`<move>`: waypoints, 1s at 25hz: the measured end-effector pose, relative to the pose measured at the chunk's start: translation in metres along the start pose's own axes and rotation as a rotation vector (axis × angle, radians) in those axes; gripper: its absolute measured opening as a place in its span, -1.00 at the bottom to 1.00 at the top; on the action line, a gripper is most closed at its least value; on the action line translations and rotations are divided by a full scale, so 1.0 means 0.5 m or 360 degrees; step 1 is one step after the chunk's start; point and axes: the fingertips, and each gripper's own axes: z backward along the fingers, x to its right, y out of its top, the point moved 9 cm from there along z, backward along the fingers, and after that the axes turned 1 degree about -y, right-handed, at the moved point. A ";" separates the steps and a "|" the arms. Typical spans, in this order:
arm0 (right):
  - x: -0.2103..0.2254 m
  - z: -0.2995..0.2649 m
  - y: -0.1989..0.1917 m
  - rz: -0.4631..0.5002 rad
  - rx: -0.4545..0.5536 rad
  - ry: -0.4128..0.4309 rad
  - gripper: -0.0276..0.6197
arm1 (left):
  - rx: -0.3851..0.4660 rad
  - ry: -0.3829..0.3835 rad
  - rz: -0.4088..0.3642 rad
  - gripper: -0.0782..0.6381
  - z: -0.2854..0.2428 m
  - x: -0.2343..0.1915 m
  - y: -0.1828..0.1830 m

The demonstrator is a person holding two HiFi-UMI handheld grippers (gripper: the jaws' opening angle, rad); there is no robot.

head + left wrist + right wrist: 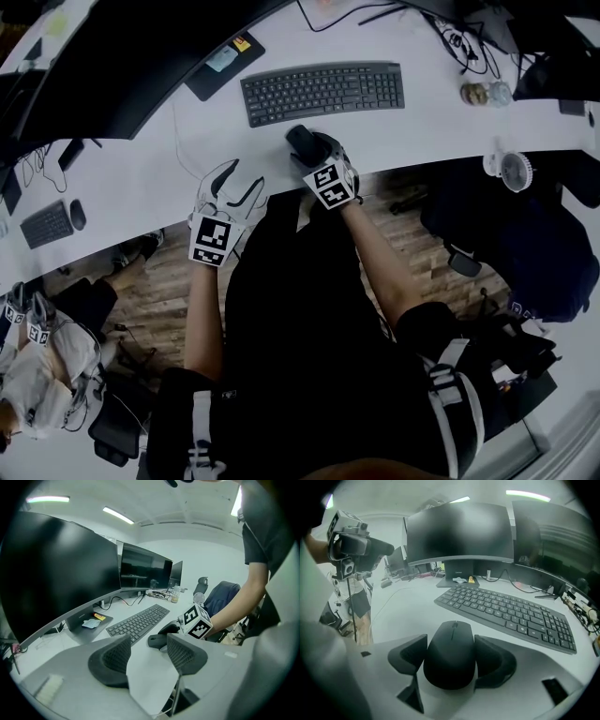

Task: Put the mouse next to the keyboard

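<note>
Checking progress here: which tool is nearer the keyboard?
Right. The right tool grips the mouse just in front of the keyboard; the left tool hangs open, farther back, leftward.

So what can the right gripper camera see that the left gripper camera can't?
Only the right gripper view shows the right gripper shut on both sides of the mouse, and the left gripper from outside, off to the side. Only the left gripper view shows the left gripper's own jaws apart and empty, the right gripper's marker cube, the person's arm and a chair. Both show the mouse, the keyboard, the monitors and the white desk.
</note>
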 end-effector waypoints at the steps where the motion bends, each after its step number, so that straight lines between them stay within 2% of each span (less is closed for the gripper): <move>1: 0.000 -0.001 -0.001 -0.0004 -0.0006 -0.0010 0.06 | -0.0002 -0.0003 -0.0002 -0.11 0.000 0.000 0.000; 10: 0.000 -0.015 -0.004 -0.0064 -0.0013 -0.0068 0.03 | -0.0001 -0.0022 -0.0008 -0.11 -0.002 -0.008 -0.001; 25: 0.000 -0.014 -0.001 -0.0072 -0.0008 -0.0085 0.01 | 0.0019 -0.0079 -0.0036 -0.11 -0.005 -0.015 0.004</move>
